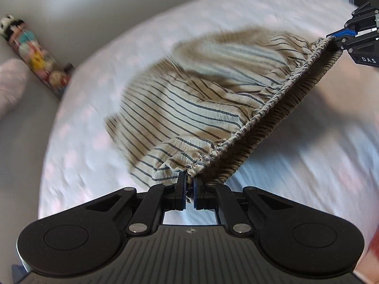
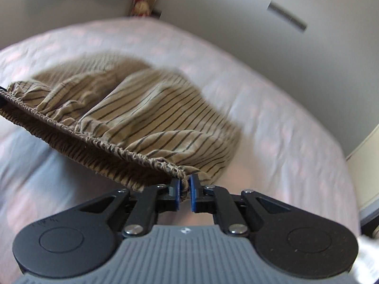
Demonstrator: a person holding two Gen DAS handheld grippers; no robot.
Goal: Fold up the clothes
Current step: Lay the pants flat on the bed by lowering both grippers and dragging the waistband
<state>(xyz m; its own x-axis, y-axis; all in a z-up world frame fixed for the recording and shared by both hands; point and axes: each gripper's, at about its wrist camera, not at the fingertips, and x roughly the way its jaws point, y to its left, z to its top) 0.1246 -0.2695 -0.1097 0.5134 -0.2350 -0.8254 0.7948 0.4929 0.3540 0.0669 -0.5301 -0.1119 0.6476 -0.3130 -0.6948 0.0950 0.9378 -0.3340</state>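
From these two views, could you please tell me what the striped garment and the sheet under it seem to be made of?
The striped garment looks like thin, matte woven cloth, perhaps crinkled cotton: it gathers into fine puckers along the elastic waistband and drapes softly. The bed sheet looks like smooth, matte pale fabric with faint pink spots; blur hides its weave.

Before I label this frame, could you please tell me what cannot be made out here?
- Striped garment: far hem motion-blurred in both wrist views; type unclear.
- Colourful object by the wall: blurred in the left view, cut off by the top edge in the right.
- Right gripper: cropped by the left view's edge.
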